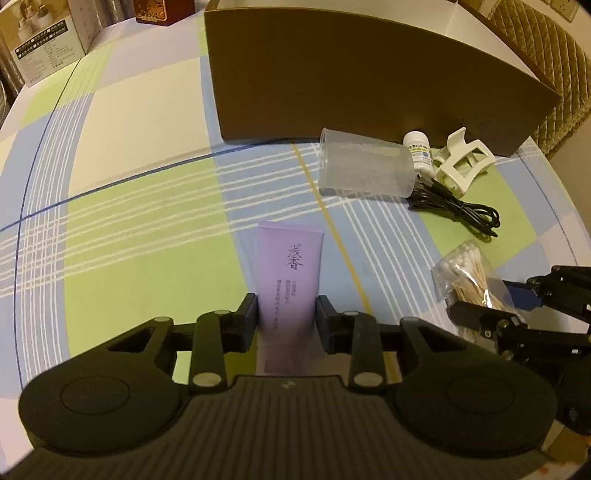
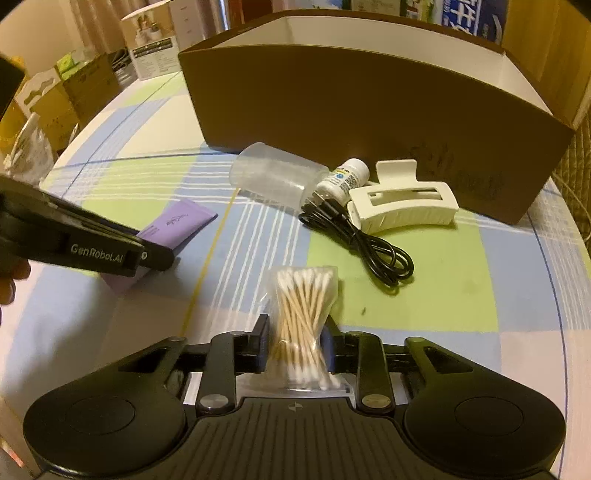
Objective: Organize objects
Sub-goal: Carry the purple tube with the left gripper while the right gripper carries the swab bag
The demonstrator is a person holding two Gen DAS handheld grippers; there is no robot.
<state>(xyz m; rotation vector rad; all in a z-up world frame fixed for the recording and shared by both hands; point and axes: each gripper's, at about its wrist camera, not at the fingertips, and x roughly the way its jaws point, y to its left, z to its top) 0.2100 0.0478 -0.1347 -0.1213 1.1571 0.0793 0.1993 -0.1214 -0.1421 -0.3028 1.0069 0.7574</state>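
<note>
A checked tablecloth (image 1: 140,206) of pale green, light blue and cream squares with white stripes fills most of both views under warm, yellowish indoor light. At the upper right of the left wrist view stands a quilted tan chair back (image 1: 546,55). Printed cardboard cartons (image 2: 151,55) crowd the upper left of the right wrist view, beside pale curtains (image 2: 96,22).

Dim, warm yellowish indoor light, soft shadows, strong fisheye bending at edges.
</note>
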